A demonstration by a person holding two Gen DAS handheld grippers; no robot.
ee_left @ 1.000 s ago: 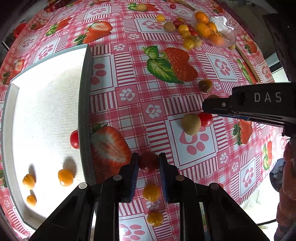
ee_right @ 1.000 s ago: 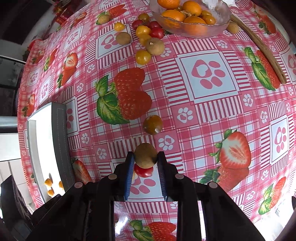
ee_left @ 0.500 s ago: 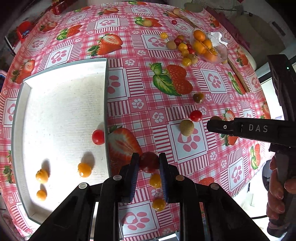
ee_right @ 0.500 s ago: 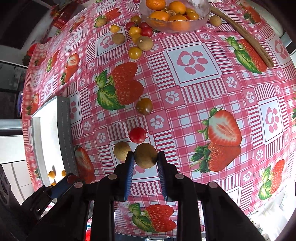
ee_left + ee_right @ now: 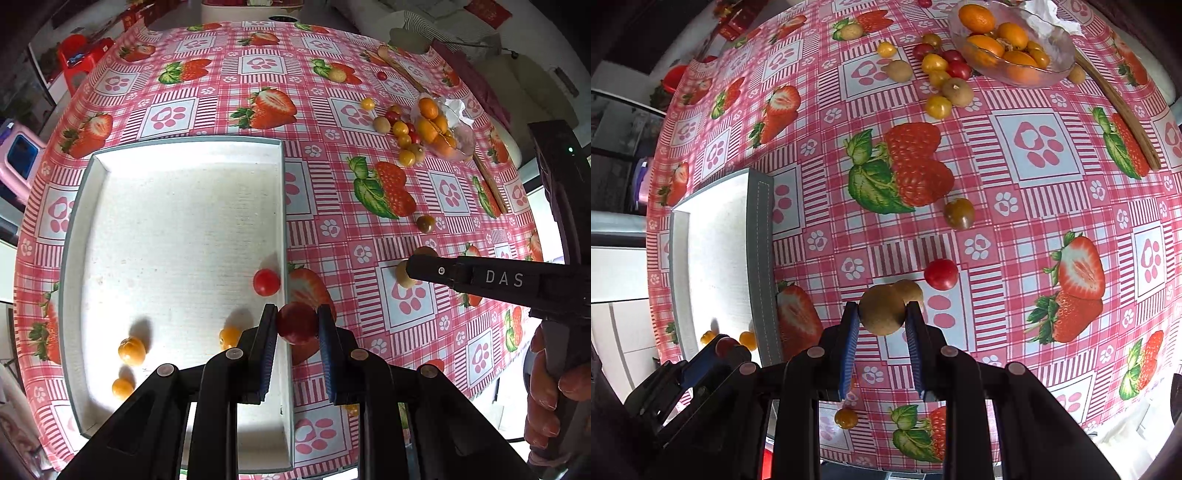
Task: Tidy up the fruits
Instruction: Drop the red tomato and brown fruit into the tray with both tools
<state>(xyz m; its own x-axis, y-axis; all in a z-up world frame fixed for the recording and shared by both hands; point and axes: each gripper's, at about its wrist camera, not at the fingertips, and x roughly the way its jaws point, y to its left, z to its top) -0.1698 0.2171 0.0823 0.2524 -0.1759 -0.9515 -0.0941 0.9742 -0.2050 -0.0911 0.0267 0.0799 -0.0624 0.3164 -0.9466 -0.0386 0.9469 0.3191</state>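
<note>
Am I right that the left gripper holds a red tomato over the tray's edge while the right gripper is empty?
Not quite. The right gripper is not empty: the right wrist view shows it shut on a brown fruit. The rest holds: in the left wrist view the left gripper holds a red tomato over the tray's edge.
</note>
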